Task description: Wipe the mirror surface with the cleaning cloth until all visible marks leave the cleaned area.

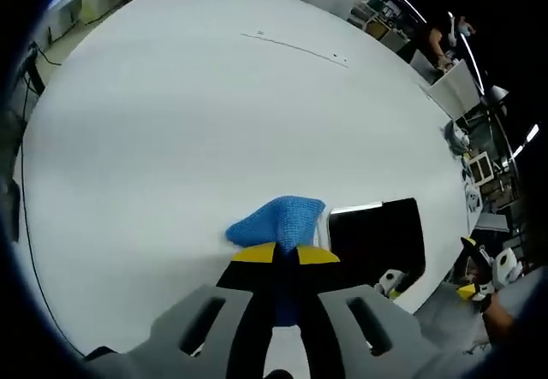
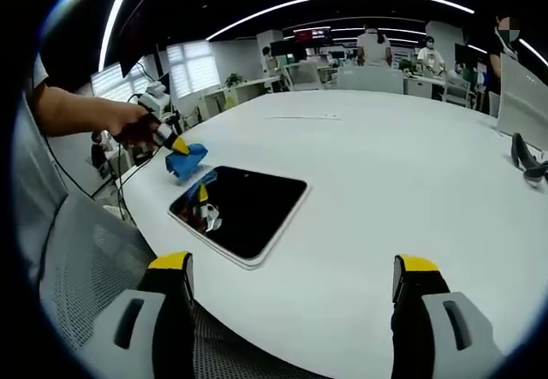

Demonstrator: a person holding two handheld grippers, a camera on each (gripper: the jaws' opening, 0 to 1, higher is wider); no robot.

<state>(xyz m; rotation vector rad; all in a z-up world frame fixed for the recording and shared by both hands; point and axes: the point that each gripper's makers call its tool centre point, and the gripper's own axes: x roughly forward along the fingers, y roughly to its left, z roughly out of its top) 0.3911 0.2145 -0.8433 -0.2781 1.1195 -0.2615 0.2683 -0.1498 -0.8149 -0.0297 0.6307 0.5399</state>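
A rectangular mirror (image 2: 241, 209) with a white rim lies flat on the white table (image 2: 385, 165), and its glass looks dark. A blue cleaning cloth (image 2: 185, 159) rests at the mirror's far left corner, pinched in my left gripper (image 2: 175, 143), which a hand holds. In the left gripper view the yellow-tipped left gripper (image 1: 285, 256) is shut on the cloth (image 1: 280, 218), just left of the mirror (image 1: 377, 235). My right gripper (image 2: 293, 266) hangs over the table's near edge, short of the mirror, jaws wide apart and empty.
The table (image 1: 214, 114) is large, round and mostly bare. A dark object (image 2: 524, 155) lies at its right edge. A grey mesh chair (image 2: 81, 263) stands at the near left. Desks, screens and people fill the room behind.
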